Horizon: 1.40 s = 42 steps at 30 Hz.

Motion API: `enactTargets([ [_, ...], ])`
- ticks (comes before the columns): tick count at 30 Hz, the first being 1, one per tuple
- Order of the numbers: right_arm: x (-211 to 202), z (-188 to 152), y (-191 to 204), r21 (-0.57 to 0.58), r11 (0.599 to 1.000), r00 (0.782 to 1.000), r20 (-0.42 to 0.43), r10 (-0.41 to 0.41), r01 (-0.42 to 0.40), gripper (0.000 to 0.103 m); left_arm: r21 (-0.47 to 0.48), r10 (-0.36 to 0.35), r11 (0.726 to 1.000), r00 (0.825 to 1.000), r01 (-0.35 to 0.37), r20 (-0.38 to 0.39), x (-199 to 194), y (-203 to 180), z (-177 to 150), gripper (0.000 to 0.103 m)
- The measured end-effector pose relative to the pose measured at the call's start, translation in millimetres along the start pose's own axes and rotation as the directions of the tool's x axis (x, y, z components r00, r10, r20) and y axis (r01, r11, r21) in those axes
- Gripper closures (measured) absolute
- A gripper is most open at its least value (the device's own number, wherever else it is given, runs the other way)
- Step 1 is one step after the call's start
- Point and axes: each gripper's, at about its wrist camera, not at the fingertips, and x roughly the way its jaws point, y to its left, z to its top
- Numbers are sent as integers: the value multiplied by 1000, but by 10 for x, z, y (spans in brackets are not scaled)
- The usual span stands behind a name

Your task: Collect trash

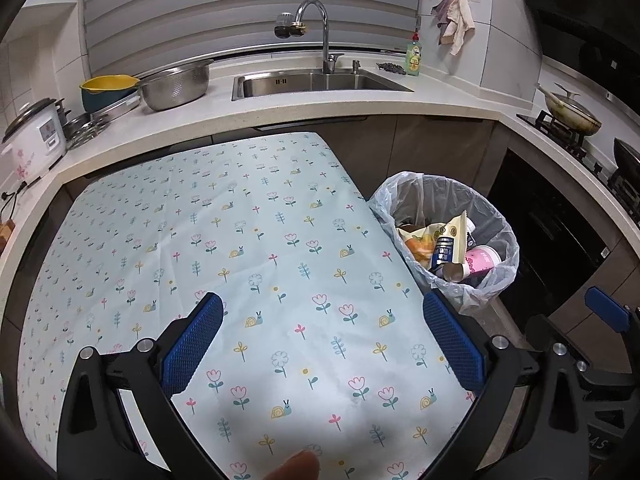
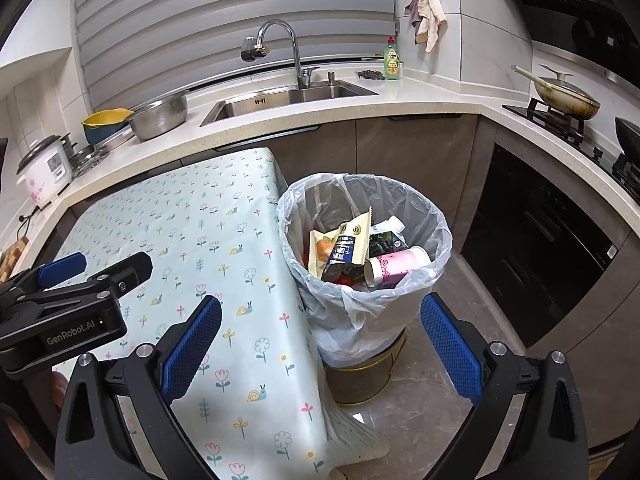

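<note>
A bin lined with a clear plastic bag [image 1: 500,224] [image 2: 432,220] stands on the floor at the table's right edge. Inside lie snack wrappers [image 2: 352,240], a blue packet [image 1: 443,250] and a pink paper cup [image 1: 482,262] [image 2: 396,266] on its side. My left gripper [image 1: 324,344] hangs open over the floral tablecloth [image 1: 240,240], nothing between its blue pads. My right gripper [image 2: 322,340] is open too, straddling the table edge in front of the bin, empty. The left gripper [image 2: 80,276] shows at the left of the right wrist view.
Behind the table [image 2: 200,240] runs an L-shaped counter with a sink [image 1: 320,82], tap, steel colander [image 1: 176,86], yellow bowl, rice cooker [image 1: 36,136] and a dish soap bottle [image 1: 414,56]. A pan [image 2: 566,96] sits on the hob at right. Dark oven fronts line the right side.
</note>
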Motion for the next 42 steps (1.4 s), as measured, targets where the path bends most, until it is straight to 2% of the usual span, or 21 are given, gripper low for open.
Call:
enactTargets([
  [5, -10, -49, -7, -2, 1000, 1000, -3, -7, 7, 7, 0, 31, 1000, 1000, -31, 0, 33, 32, -69, 7],
  [26, 17, -126, -1, -41, 999, 1000, 2, -18, 18, 7, -27, 78, 997, 997, -78, 3, 54, 107, -209, 7],
  [42, 30, -140, -56, -36, 999, 1000, 7, -18, 19, 7, 6, 66, 998, 998, -66, 8, 13, -92, -234, 7],
])
